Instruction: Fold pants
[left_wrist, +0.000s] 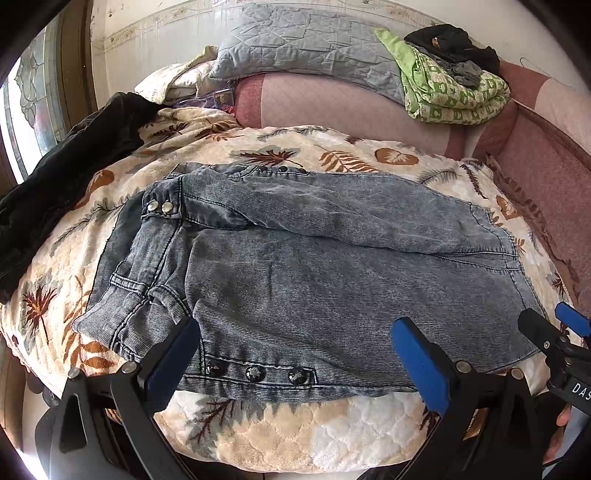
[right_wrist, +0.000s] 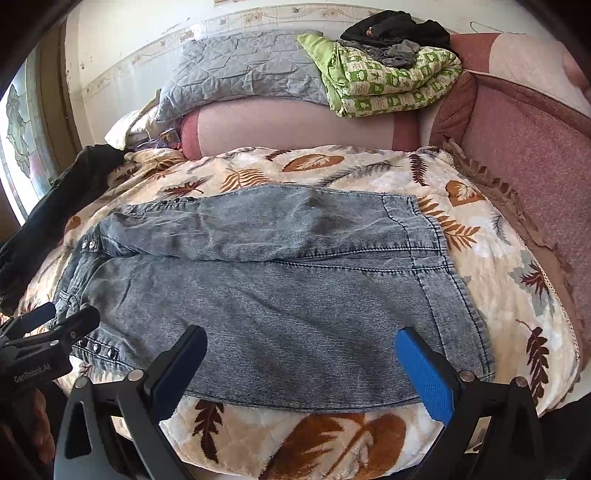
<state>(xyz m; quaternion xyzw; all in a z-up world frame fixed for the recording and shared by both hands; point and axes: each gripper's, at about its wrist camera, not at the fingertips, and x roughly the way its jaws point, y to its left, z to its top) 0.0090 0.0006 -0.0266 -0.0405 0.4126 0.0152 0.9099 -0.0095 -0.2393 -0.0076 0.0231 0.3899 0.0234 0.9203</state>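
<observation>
Grey washed denim pants (left_wrist: 314, 273) lie flat on a leaf-patterned blanket (left_wrist: 332, 428), waistband at the left, folded end at the right. Snap buttons line the near hem. My left gripper (left_wrist: 295, 332) stands open over the near edge of the pants, with nothing between its blue pads. In the right wrist view the same pants (right_wrist: 280, 295) spread across the blanket (right_wrist: 295, 435). My right gripper (right_wrist: 301, 345) is open above the near right part of the denim, holding nothing. Each gripper shows at the edge of the other's view: the right one (left_wrist: 561, 332), the left one (right_wrist: 51, 325).
A black garment (left_wrist: 62, 177) lies at the blanket's left edge. At the back sit a grey quilted pillow (left_wrist: 306, 48), a green patterned folded quilt (left_wrist: 454, 92) topped with dark clothes, and a pink sofa back (left_wrist: 543, 177). A stained-glass window (left_wrist: 33, 96) is at far left.
</observation>
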